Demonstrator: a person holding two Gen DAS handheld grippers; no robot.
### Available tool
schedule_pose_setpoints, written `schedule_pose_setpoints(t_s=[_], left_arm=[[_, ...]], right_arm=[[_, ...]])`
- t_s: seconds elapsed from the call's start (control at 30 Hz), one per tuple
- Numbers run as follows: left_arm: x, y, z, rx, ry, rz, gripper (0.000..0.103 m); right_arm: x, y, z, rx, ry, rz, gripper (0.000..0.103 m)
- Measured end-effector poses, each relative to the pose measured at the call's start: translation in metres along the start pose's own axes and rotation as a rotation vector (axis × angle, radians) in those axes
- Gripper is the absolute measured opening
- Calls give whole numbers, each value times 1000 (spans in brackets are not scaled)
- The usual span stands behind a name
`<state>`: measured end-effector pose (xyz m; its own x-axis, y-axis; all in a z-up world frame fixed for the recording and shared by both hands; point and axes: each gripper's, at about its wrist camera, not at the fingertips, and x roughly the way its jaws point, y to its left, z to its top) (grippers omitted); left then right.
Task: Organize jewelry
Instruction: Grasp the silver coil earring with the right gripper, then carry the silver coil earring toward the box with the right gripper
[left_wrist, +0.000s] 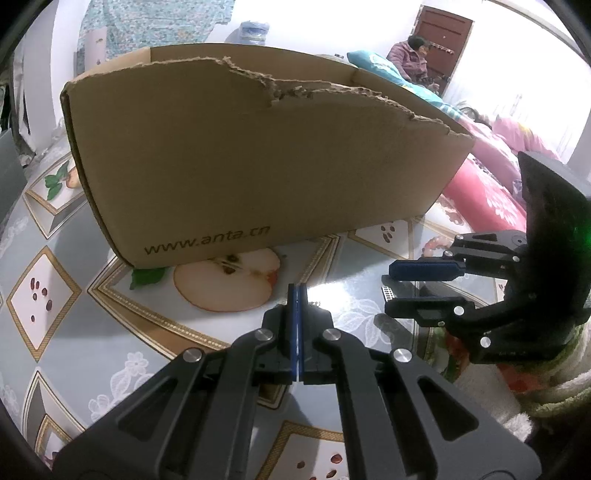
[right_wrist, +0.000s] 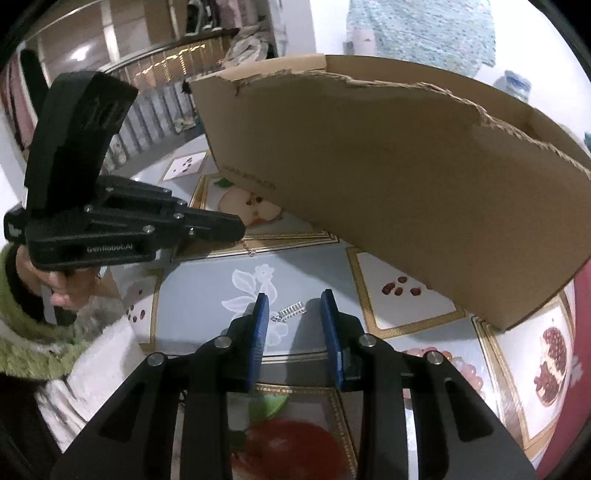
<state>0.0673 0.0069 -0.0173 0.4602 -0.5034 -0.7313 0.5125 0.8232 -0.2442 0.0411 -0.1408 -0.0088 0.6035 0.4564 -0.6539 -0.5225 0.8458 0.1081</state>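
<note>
A small silver ribbed jewelry piece (right_wrist: 291, 312) lies on the fruit-print tablecloth, just ahead of and between the blue pads of my right gripper (right_wrist: 294, 301). The right gripper is open and its pads do not touch the piece. In the left wrist view the right gripper (left_wrist: 388, 290) comes in from the right with the silver piece (left_wrist: 387, 293) at its tips. My left gripper (left_wrist: 297, 291) is shut, its pads pressed together. A thin chain (right_wrist: 248, 246) hangs from the tip of the left gripper (right_wrist: 236, 225) down to the table.
A large brown cardboard box (left_wrist: 258, 158) with a torn top rim stands just behind both grippers. A hand in a green fuzzy sleeve (right_wrist: 22, 332) holds the left gripper. Pinkish beads (right_wrist: 469, 369) show at the table's right. A person sits far back (left_wrist: 413, 55).
</note>
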Motion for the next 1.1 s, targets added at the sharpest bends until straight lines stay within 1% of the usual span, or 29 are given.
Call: schedule_pose_setpoints(t_s=[0.07, 0.13, 0.17, 0.3, 0.83, 1.1], left_arm=[[1, 0, 0, -2, 2, 0, 0], [2, 0, 0, 0, 5, 1, 0], [3, -1, 0, 2, 7, 0, 0], [3, -3, 1, 8, 8, 1, 0], [4, -5, 1, 10, 3, 1, 0], [3, -4, 2, 8, 2, 2, 0]], right_arm=[[0, 1, 0, -20, 1, -5, 25], [1, 1, 1, -17, 3, -4, 16], [1, -1, 1, -10, 4, 5, 13], [2, -2, 0, -2, 0, 15, 7], [1, -3, -3, 37, -14, 11, 5], [-9, -4, -5, 68, -37, 15, 5]])
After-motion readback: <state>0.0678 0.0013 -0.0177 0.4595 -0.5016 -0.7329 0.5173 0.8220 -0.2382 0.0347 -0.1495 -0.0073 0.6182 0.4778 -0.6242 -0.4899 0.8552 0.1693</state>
